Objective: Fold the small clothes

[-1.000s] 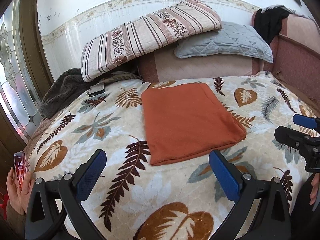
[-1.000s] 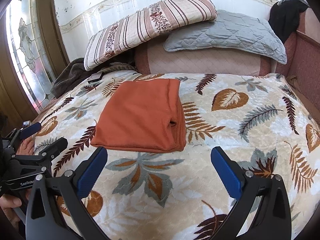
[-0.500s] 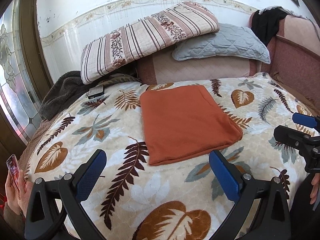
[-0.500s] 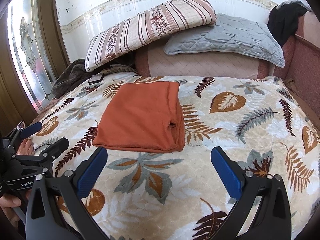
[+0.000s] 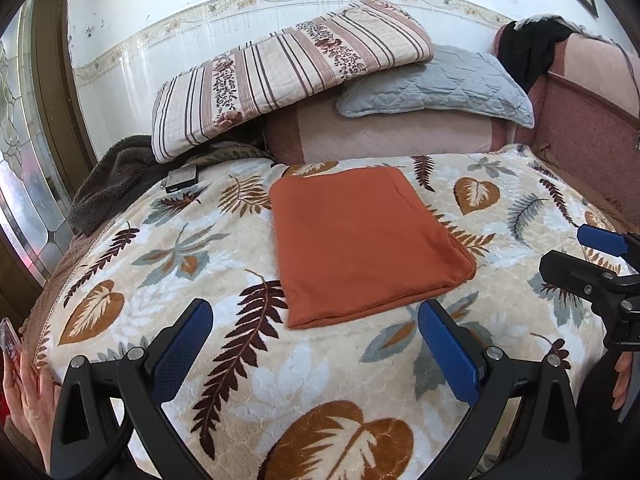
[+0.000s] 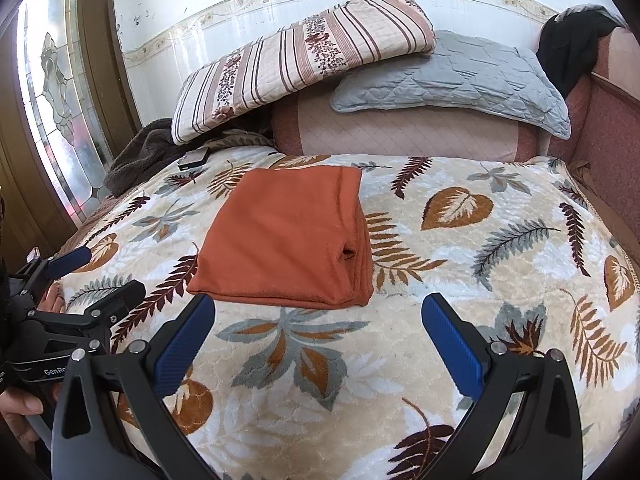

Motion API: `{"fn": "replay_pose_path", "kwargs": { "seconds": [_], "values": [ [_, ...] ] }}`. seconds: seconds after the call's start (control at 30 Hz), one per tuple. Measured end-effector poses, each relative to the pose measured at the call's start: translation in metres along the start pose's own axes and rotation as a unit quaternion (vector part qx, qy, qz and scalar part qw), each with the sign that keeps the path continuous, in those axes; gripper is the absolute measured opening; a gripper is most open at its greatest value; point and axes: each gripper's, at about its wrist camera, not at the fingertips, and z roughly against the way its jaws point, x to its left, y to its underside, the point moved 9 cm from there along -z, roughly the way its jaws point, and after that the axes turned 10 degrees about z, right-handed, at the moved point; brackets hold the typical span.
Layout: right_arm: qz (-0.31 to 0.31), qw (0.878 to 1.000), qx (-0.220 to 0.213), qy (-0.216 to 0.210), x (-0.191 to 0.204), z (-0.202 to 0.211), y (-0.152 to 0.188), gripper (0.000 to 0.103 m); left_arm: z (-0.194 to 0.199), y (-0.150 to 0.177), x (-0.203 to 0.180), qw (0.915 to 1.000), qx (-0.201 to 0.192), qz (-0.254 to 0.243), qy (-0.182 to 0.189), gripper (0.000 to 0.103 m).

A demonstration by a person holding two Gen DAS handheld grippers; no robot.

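Observation:
A rust-orange garment (image 5: 362, 240) lies folded into a flat rectangle on the leaf-patterned bedspread (image 5: 180, 248); it also shows in the right wrist view (image 6: 288, 240), with its layered edges on the right side. My left gripper (image 5: 316, 344) is open and empty, held back from the garment's near edge. My right gripper (image 6: 318, 340) is open and empty, also short of the garment's near edge. Each gripper shows at the side of the other's view: the right one (image 5: 592, 264), the left one (image 6: 80, 276).
A striped pillow (image 5: 288, 68) and a grey quilted pillow (image 5: 436, 88) lean on the pink headboard (image 5: 400, 132). A dark fuzzy blanket (image 5: 116, 176) and a small black device (image 5: 182, 179) lie at the far left. A glass door (image 6: 60, 92) stands left.
Both grippers have drawn back and risen slightly; the garment looks a little farther away. It lies unmoved. Both stay open.

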Motion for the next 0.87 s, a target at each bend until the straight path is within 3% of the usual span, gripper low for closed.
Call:
{"fn": "replay_pose_path", "kwargs": {
  "seconds": [0.43,0.87],
  "values": [
    [0.001,1.000,0.002,-0.002,-0.001,-0.005,-0.004,0.103,-0.013,-0.010,0.001,1.0000,0.004,-0.003,0.006,0.103],
    [0.001,1.000,0.020,-0.006,-0.003,-0.038,-0.015,0.103,-0.039,-0.016,0.001,0.9999,0.008,-0.010,0.006,0.103]
  ]
}}
